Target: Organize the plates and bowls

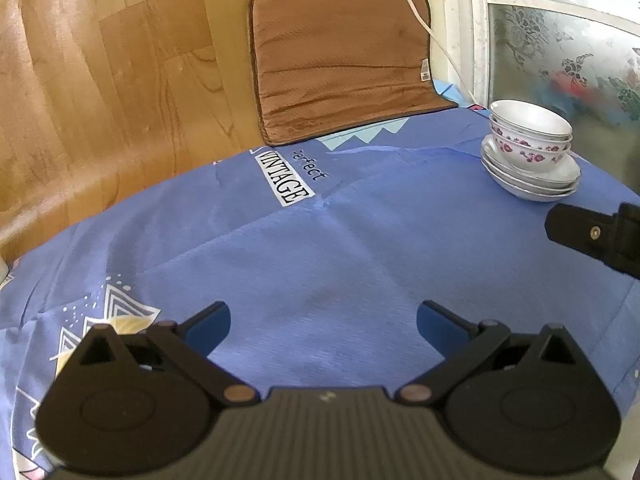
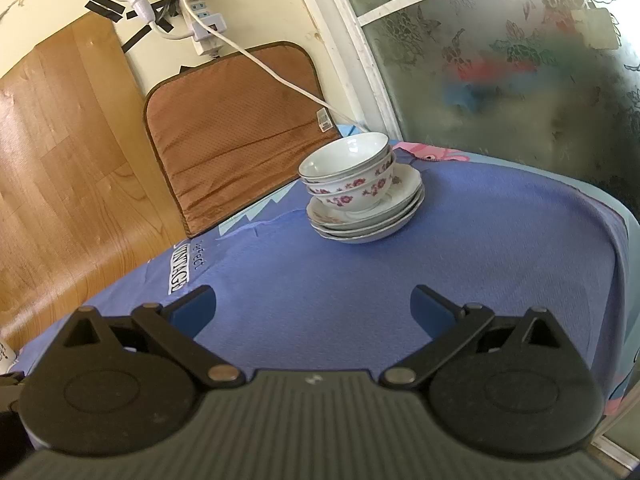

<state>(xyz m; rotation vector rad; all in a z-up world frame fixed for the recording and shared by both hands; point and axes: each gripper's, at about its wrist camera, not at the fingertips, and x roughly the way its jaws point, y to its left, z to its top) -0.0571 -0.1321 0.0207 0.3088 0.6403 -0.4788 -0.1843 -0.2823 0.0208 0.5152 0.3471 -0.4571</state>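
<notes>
Bowls (image 2: 352,172) are sitting nested on a stack of plates (image 2: 366,220) at the far side of the table (image 2: 480,260), near the brown mat (image 2: 236,140) and the frosted window (image 2: 520,60). The right gripper (image 2: 313,306) is being held spread and empty, well short of the pile; the left gripper (image 1: 323,322) is likewise being held wide apart over bare cloth. The crockery is being judged as glazed ceramic: stiff, slippery, breakable and fairly heavy as a pile. A rim is probably best pinched, one piece at a time.
</notes>
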